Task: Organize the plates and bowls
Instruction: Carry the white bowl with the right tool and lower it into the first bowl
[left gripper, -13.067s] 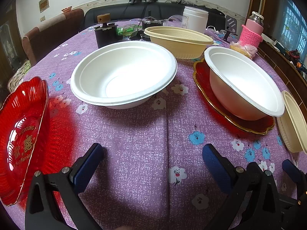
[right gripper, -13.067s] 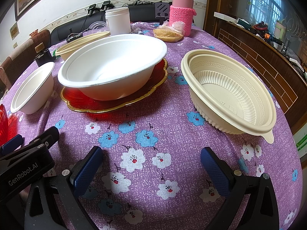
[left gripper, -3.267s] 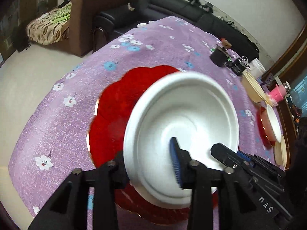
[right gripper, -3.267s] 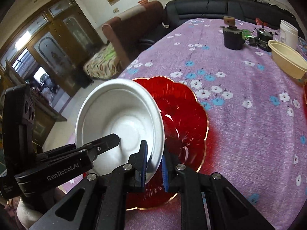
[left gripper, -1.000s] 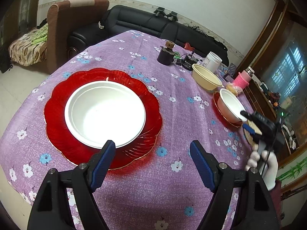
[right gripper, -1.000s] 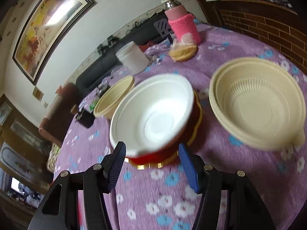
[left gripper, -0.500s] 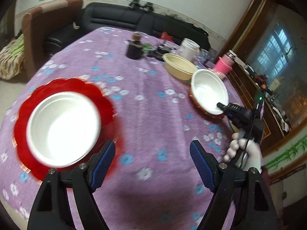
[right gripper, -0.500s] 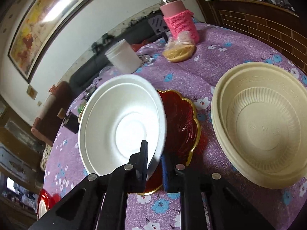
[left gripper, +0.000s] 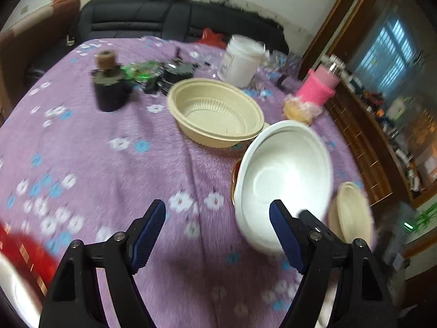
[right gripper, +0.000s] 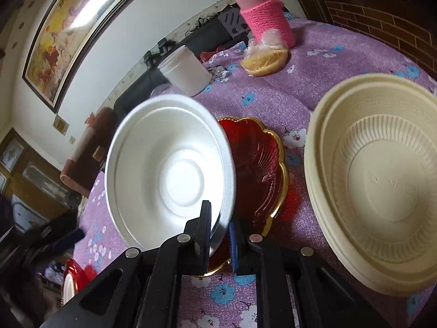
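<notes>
R gripper clamped on white bowl rim; L gripper apart.

– What carries everything?
– A round table under a purple flowered cloth.
– What lies on it?
– 2 cream ribbed plastic bowls, a gold-rimmed red scalloped plate, a white plastic tub, a pink-sleeved flask, a dark corked jar.

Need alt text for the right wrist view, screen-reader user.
The right tongs grip the rim of a white bowl, tilted up over a red gold-edged plate on a purple floral tablecloth. A cream ribbed bowl sits to the right, a pink-sleeved bottle behind.
</notes>
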A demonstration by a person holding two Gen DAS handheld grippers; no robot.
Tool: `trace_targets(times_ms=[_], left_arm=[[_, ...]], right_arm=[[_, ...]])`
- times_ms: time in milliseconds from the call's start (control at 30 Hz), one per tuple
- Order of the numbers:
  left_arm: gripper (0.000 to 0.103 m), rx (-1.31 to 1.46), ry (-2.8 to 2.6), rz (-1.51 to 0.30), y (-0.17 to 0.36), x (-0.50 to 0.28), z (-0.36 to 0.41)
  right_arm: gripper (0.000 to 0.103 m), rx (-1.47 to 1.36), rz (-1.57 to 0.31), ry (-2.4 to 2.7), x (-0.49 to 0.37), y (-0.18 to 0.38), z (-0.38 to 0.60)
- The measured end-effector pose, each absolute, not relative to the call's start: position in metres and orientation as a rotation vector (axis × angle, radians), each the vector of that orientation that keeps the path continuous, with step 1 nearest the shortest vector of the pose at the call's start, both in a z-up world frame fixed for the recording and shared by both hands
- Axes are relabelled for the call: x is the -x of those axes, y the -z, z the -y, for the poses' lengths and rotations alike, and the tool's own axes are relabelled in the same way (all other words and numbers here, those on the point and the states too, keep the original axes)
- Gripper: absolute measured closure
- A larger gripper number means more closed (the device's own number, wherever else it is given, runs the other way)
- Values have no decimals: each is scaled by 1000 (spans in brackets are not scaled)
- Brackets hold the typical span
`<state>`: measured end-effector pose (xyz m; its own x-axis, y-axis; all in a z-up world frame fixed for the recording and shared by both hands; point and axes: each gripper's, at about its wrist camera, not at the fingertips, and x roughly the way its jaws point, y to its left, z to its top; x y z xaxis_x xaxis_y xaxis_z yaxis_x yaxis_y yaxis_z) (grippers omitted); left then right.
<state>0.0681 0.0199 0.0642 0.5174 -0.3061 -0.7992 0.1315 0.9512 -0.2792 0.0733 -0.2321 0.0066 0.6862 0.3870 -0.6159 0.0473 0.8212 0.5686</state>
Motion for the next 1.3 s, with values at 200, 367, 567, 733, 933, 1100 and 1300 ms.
trace_targets(times_ms=[200,367,567,733,933,1100,1300], left_arm=[[74,137,294,-1053,-47,-99,6],[81,124,295,-1024,-49,-92,8],[81,107,289,-979,-64,-77,2],[81,131,279,-938,-84,-52,-18],[81,155,223,-883,-106,1,-63],[81,245,149,-859,-111,50,-123],[81,349,61,-837,-112,98,-193]], right_arm=[[91,-573,-804,-218,-78,-7,231],[91,-582,-794,-235,-78,-9,232],[91,-588,-750,-276,-72,-17,228],[92,-584,-690,-346,-61,-32,219],[91,-552,-664,-480,-40,-53,189],[91,-460,-672,-592,-15,-70,137],[91,-379,-721,-690,8,-79,64]])
